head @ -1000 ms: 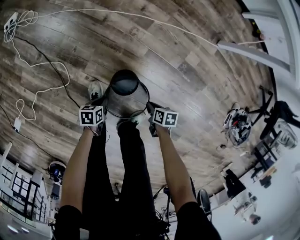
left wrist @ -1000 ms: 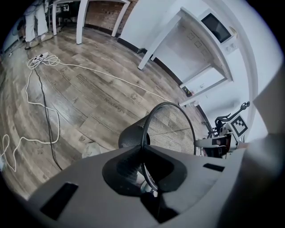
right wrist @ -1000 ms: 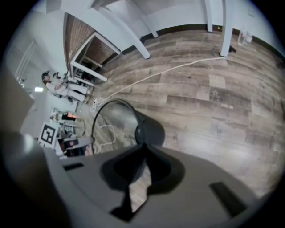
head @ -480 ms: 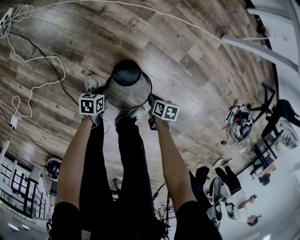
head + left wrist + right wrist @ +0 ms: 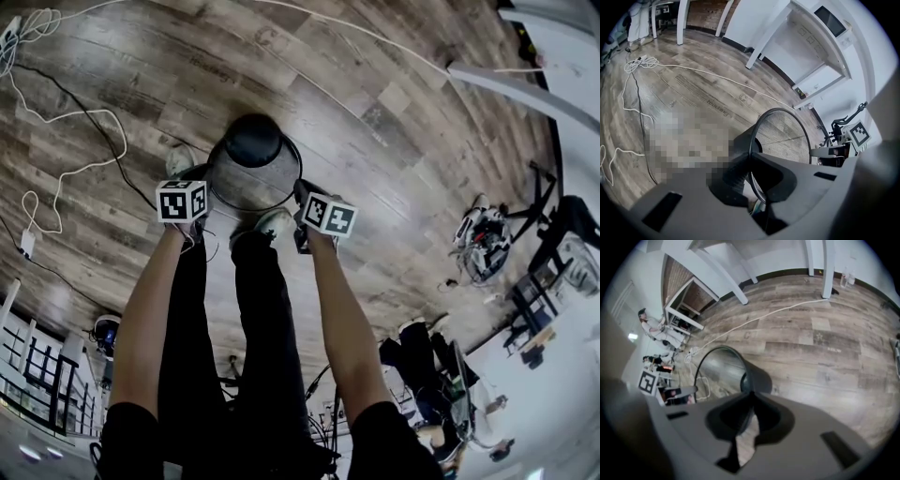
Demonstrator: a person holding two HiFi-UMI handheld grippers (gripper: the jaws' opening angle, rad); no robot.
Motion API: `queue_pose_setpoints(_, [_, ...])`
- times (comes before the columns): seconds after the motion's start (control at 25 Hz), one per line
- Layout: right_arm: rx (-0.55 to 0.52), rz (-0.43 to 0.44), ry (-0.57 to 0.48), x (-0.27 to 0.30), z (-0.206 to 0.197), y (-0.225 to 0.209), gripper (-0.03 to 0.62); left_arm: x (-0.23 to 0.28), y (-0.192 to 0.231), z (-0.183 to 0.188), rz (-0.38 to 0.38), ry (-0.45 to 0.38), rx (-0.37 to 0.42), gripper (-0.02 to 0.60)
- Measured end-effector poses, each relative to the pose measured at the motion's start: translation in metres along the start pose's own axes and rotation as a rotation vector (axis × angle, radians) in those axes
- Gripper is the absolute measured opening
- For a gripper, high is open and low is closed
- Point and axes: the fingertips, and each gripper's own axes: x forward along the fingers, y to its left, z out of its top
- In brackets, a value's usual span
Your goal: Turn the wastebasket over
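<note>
While the left gripper [image 5: 752, 161] and the right gripper [image 5: 750, 397] clamped its rim [image 5: 780, 111], the wastebasket [image 5: 251, 180] was tilted over the plank floor [image 5: 394, 122].
Its long axis slanted forward and down, with the dark solid base [image 5: 253, 139] away from the person and the open mouth back toward them. It was round black wire mesh, tapering from the wide ringed rim to the smaller base. Each gripper's jaws were closed on the rim — one at either side — just ahead of the person's shoe [image 5: 274, 223].

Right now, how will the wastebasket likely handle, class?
Probably light: the wastebasket is see-through mesh. Likely stiff: the left gripper and right gripper pinch only its rim, yet it holds shape. Round, so may roll if laid sideways.
</note>
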Motion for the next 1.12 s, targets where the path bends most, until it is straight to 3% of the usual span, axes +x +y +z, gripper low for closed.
queue_pose_setpoints(0.16, [0.012, -0.002, -0.002, 0.004, -0.007, -0.005, 0.051, 0.004, -0.001, -0.001, 0.017, -0.026, 0.018, 0.051])
queue_pose_setpoints(0.64, [0.020, 0.018, -0.011, 0.011, -0.008, -0.010, 0.054, 0.013, 0.003, -0.010, -0.021, 0.024, -0.002, 0.052])
queue_pose_setpoints(0.72, [0.010, -0.001, -0.003, 0.012, -0.008, -0.011, 0.073, 0.012, 0.003, -0.008, 0.006, 0.030, 0.004, 0.057])
queue_pose_setpoints(0.76, [0.003, -0.013, 0.002, 0.012, -0.009, -0.011, 0.123, 0.010, 0.003, -0.008, 0.024, 0.030, 0.002, 0.060])
queue_pose_setpoints(0.84, [-0.009, -0.036, 0.004, 0.008, -0.010, -0.012, 0.158, 0.006, 0.003, -0.008, 0.054, 0.032, -0.011, 0.066])
queue_pose_setpoints(1.12, [-0.065, -0.064, -0.050, -0.049, -0.001, 0.007, 0.155, -0.046, 0.011, -0.011, 0.121, 0.011, -0.131, 0.049])
